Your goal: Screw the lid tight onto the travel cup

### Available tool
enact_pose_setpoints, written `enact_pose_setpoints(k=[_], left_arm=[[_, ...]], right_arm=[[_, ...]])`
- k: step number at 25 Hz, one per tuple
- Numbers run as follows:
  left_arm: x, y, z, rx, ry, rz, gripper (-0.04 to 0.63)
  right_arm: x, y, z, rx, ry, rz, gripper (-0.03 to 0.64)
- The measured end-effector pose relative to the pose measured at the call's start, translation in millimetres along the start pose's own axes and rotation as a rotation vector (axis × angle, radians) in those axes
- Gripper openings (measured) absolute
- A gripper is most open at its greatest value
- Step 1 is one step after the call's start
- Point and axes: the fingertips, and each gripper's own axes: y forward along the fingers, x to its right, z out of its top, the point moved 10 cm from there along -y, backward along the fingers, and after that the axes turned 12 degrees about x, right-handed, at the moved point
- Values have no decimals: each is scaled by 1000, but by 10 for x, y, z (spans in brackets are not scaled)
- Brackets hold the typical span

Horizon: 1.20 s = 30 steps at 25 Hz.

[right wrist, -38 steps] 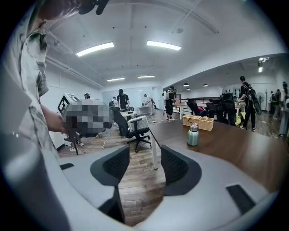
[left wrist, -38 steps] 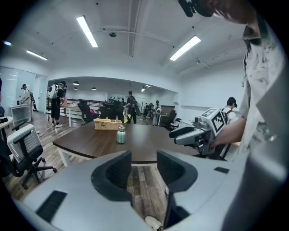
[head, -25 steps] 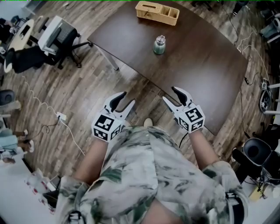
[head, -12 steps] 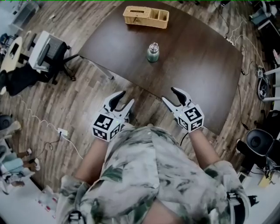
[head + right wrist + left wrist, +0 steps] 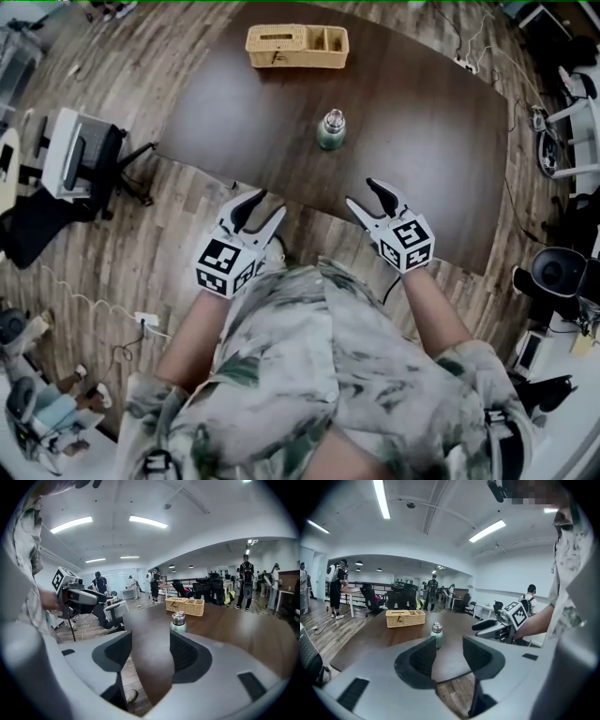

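Observation:
A pale green travel cup (image 5: 330, 130) with a silver lid stands upright in the middle of the dark brown table (image 5: 441, 150). It also shows beyond the jaws as the cup (image 5: 436, 634) in the left gripper view and the cup (image 5: 178, 622) in the right gripper view. My left gripper (image 5: 262, 210) hangs over the floor just short of the table's near edge, open and empty. My right gripper (image 5: 367, 197) sits at the table's near edge, open with nothing between its fingers; its jaws have just been opening. Both are well short of the cup.
A wicker basket (image 5: 296, 46) stands at the table's far side. An office chair (image 5: 80, 159) stands on the wooden floor to the left. More chairs and cables lie at the right. Several people stand in the background of the gripper views.
Both grippers and the person have moved forward toward the table. The cup and basket now sit lower and closer in the head view.

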Motion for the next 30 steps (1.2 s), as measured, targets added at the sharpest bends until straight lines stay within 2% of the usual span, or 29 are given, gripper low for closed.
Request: enact_pose_setpoints(k=[7,11,18,30], left_arm=[[-691,5,45,-29,25,-91,179],[-931,13,56,-38,31,-106,179],[-935,318,165,-28,16,-75,179],[-823,811,324,-45,-5,14,179]], right_arm=[[56,610,-134,-27,24,-111,315],[131,820,-216,-43,44,-160,333],[604,1071,-363,-84,44,-136,365],[1208,1641,-566,-109,16,-6,399]])
